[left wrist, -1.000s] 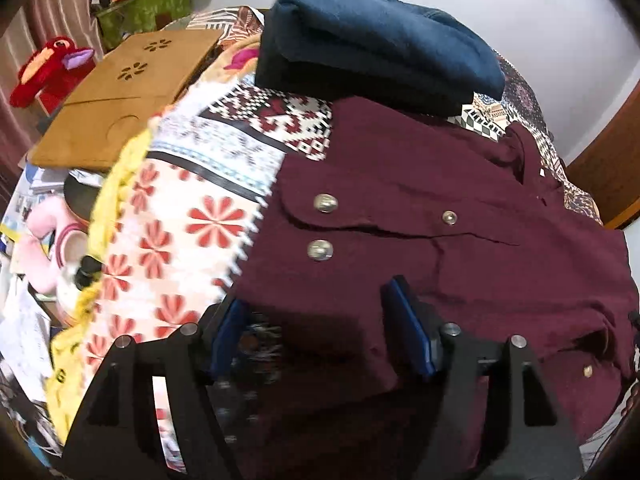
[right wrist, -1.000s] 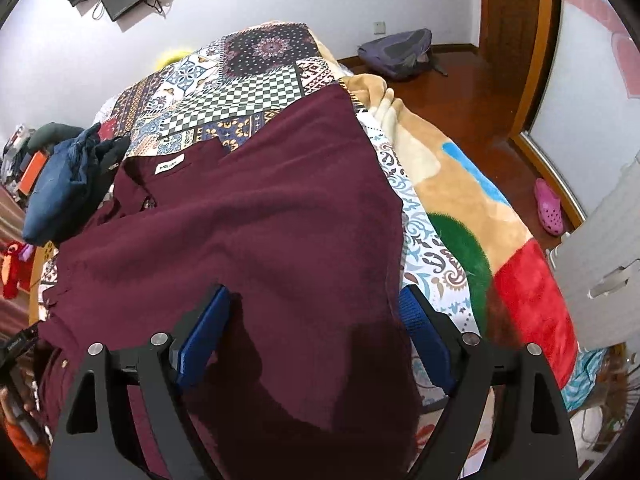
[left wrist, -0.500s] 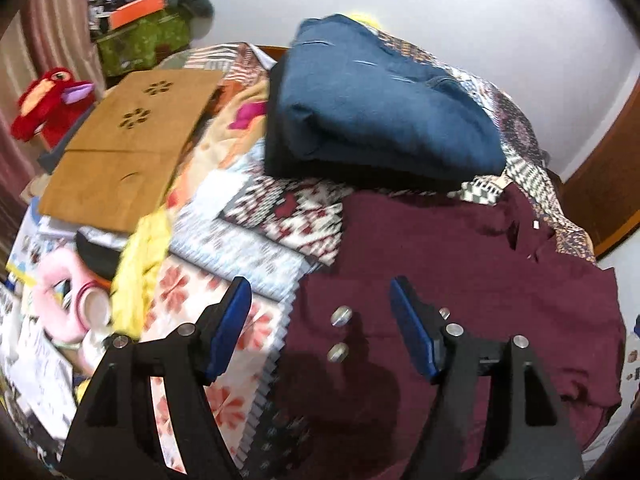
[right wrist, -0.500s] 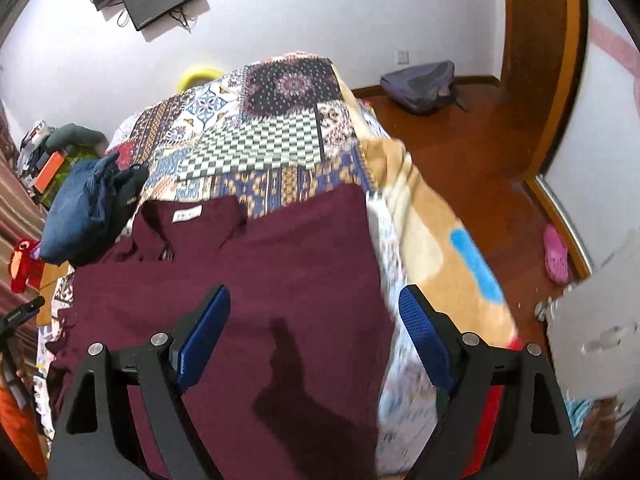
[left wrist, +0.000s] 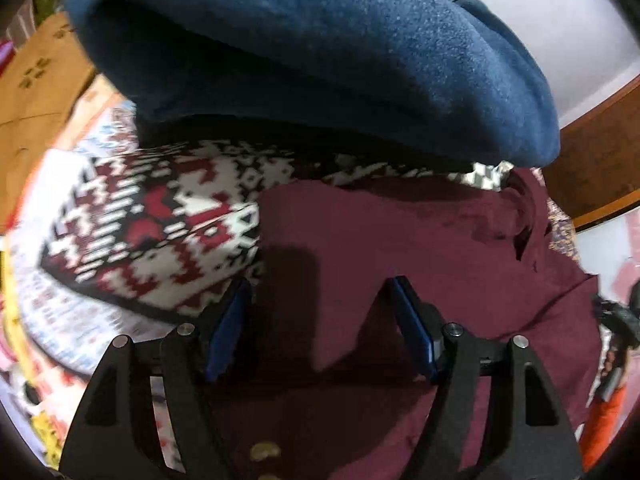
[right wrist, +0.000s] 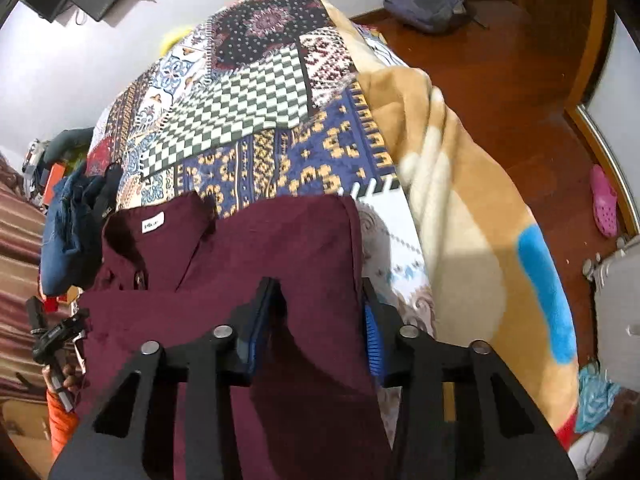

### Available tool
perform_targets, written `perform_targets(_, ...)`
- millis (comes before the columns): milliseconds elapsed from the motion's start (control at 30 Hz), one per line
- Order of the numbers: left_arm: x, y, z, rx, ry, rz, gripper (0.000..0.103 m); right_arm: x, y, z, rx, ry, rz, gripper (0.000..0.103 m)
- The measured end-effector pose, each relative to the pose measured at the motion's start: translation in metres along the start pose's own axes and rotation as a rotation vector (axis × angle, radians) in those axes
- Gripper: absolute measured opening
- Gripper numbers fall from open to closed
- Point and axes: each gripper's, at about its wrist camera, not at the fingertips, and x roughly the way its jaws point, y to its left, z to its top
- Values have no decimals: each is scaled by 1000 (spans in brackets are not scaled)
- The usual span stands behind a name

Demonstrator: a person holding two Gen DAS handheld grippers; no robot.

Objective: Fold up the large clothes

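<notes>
Maroon shirt (right wrist: pixel 256 280) lies spread on a bed covered with a patchwork quilt (right wrist: pixel 248 112), its collar and white neck label turned toward the far side and a metal snap button showing near the close edge in the left wrist view; the cloth (left wrist: pixel 420 260) is smooth across the body with a few creases around the collar, and its right-hand edge runs along the quilt beside a tan fleece blanket (right wrist: pixel 472 200) that hangs toward the wooden floor. A folded blue garment (left wrist: pixel 320 48) sits on the quilt just beyond the shirt's left shoulder, looming large in the left wrist view. Left gripper (left wrist: pixel 320 328) tilts steeply down over the shirt's left edge, jaws spread wide with the cloth beneath them and the blue pads clear of it, one finger over the red-and-white quilt pattern. Right gripper (right wrist: pixel 316 320) also points steeply down, at the shirt's right edge, its jaws closing with a fold of the maroon cloth between the blue pads; whether the pads already press the fabric cannot be told from the frame
</notes>
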Motion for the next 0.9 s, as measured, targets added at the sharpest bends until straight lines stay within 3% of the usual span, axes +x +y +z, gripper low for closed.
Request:
perform_targets(67,1,-4,0,6,-14,-55,51,-4,8,4,-38,-24,-9,18)
perform_targets(100,0,-6,1,7,-31,-48,42,-8,14,7,-56,-46,-2,15)
perform_targets(133,-1,-7,1,14,-51,-28,26,-12,19,12,-77,-63,1,14)
perform_targets(267,-9,-8,4,9,-98,1,13,-24,46,31,-176,-138,-48,12)
perform_targets(333,-19,-16,6,41,-146,65,8,-21,56,40,-202,-160,-77,12)
perform_targets(433,-29,-27,5,69,-210,196,8,-1,56,47,-221,-134,-152,13)
perform_targets(500,-26,-29,6,76,-200,241,8,19,49,45,-212,-73,-208,15)
perform_targets(700,-20,-44,-11,137,-129,302,8,-5,39,34,-167,-76,-244,27)
perform_targets(767,-22,-60,-23,177,-125,319,15,-20,45,28,-176,-89,-240,33)
perform_targets(833,-32,-77,-35,231,-137,324,39,-33,54,18,-205,-111,-220,44)
perform_targets(900,-42,-94,-50,270,-156,279,53,-44,65,5,-241,-131,-201,56)
